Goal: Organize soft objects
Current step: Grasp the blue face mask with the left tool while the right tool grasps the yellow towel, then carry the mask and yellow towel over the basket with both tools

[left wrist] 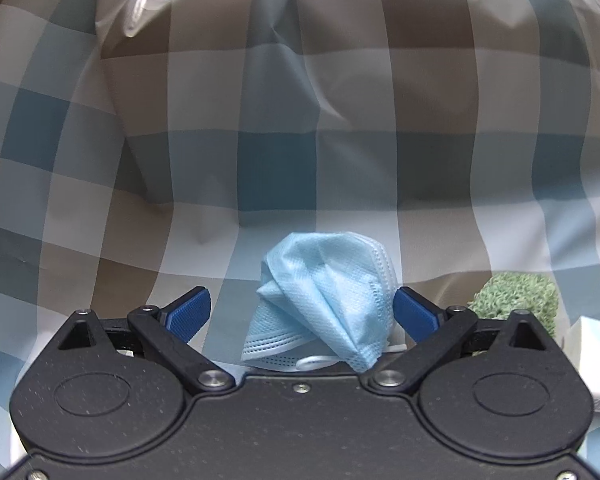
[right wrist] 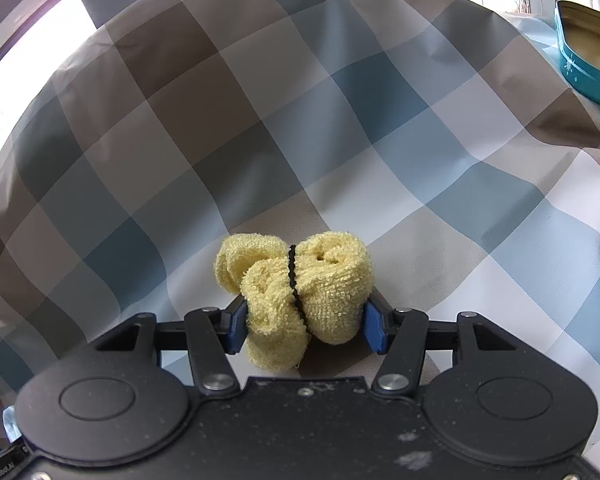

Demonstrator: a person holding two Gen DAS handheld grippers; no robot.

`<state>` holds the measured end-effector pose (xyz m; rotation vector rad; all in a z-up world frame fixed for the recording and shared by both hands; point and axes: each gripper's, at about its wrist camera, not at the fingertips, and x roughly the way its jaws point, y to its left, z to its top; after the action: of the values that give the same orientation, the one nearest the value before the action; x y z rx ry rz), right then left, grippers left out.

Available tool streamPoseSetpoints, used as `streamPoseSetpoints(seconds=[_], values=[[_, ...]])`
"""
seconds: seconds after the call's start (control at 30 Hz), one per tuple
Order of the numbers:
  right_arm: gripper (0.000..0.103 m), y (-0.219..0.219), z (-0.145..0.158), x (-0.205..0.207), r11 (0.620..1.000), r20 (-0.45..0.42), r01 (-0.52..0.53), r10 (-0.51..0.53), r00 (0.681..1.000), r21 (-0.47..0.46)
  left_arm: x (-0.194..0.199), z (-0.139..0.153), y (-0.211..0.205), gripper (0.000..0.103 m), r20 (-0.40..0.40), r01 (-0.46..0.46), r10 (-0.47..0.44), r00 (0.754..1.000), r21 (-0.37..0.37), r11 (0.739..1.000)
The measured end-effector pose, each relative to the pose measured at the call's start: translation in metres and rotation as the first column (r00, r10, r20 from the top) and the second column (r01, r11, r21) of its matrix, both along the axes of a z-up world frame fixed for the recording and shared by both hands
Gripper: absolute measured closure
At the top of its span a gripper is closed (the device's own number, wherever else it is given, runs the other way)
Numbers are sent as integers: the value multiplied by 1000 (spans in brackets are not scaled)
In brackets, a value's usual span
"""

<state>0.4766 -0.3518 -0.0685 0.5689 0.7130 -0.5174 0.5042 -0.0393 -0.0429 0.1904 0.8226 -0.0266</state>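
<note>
Two blue pads of the left gripper (left wrist: 302, 314) stand wide apart, a crumpled blue face mask (left wrist: 324, 300) lying between them on the checked cloth (left wrist: 340, 160), with a green towel (left wrist: 516, 294) and a white box (left wrist: 596, 364) at right. On the right wrist view, the right gripper (right wrist: 304, 322) is clamped on a yellow towel bundle (right wrist: 296, 296) tied with a black band (right wrist: 293, 276); a teal tin (right wrist: 588, 48) sits well apart.

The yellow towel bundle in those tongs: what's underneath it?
Under the towel, held by the right tongs, you can see only checked cloth, brown, blue and white. Whatever lies beneath that cloth is covered, and the patch directly below the bundle is hidden too.
</note>
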Motion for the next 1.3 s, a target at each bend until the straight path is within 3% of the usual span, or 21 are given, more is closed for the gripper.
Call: streamPoseSetpoints(seconds=[0.1, 0.17, 0.27, 0.43, 0.73, 0.87, 1.0, 1.2, 1.3], values=[[48, -1, 0, 0, 1000, 1, 1, -1, 1000, 1, 1, 0, 3, 9, -7, -12, 11, 1000, -18, 1000], [48, -1, 0, 0, 1000, 4, 1, -1, 1000, 3, 3, 1, 7, 25, -29, -3, 2, 1000, -50, 999], [48, -1, 0, -1, 1000, 5, 2, -2, 1000, 5, 4, 2, 12, 37, -52, 6, -10, 999, -86, 996], [48, 1, 1, -1, 1000, 8, 3, -3, 1000, 7, -4, 13, 20, 47, -32, -1, -2, 999, -112, 994], [48, 0, 1, -2, 1000, 16, 5, -5, 1000, 14, -50, 54, 34, 49, 39, 50, -43, 998, -185, 982], [48, -1, 1, -2, 1000, 21, 9, -9, 1000, 13, -87, 75, 39, 49, 72, 82, -67, 995, -232, 969], [48, 2, 2, -1, 1000, 21, 4, -4, 1000, 1, -134, 90, 39, 49, 114, 126, -102, 988, -232, 964], [48, 12, 15, -6, 998, 85, -3, 9, 996, -64, -196, 97, 38, 49, 111, 163, -139, 984, -263, 951], [48, 22, 30, -9, 989, 111, 4, 13, 994, -150, -221, 97, 39, 49, 105, 163, -140, 985, -266, 950]])
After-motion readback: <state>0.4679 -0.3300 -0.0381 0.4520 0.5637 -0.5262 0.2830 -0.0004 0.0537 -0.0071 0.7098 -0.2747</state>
